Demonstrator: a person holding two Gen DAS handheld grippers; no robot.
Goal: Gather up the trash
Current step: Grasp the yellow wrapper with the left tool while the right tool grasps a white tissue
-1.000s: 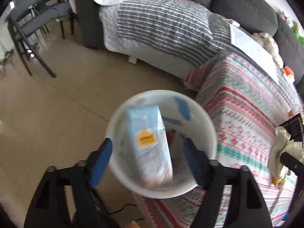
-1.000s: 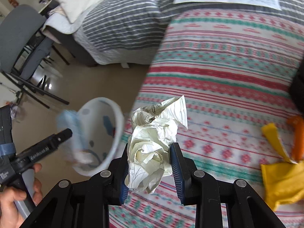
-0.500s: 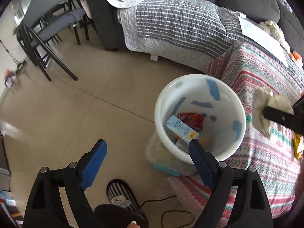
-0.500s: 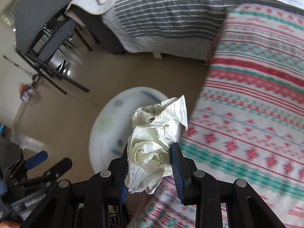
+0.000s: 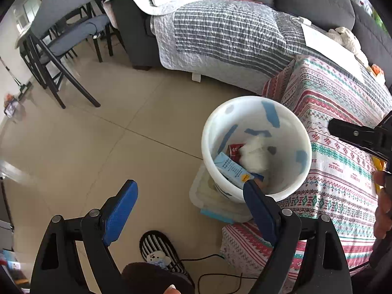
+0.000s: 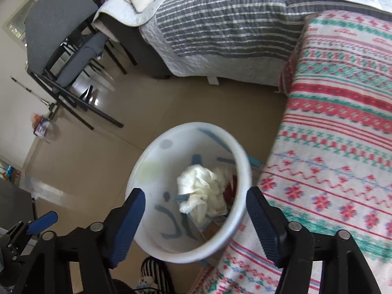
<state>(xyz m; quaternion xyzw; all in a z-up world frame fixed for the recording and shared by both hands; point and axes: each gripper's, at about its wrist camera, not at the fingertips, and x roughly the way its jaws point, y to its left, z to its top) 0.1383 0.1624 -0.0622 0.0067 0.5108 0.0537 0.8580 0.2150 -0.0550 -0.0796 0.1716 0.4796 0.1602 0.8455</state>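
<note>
A white bin with blue marks [image 5: 303, 137] [image 6: 241, 169] stands on the floor beside the patterned table. Inside it lie a crumpled paper ball [image 5: 253, 154] [image 6: 203, 191], a light blue carton [image 5: 231, 169] and a red wrapper [image 5: 234, 150]. My right gripper [image 6: 194, 215] is open and empty, right above the bin. My left gripper [image 5: 189, 203] is open and empty, above the floor at the bin's near left. The right gripper also shows in the left wrist view [image 5: 360, 136].
The table has a red, green and white patterned cloth [image 5: 343, 122] [image 6: 343, 122]. A grey sofa with a striped quilt [image 5: 220, 29] lies behind. Dark chairs [image 5: 61, 49] stand at left. A clear box [image 5: 215, 203] sits under the bin. A striped slipper [image 5: 159, 250] and a black cable lie on the floor.
My right gripper has opened and the crumpled paper has dropped into the bin. My left gripper pulled back from the bin after letting the carton fall in.
</note>
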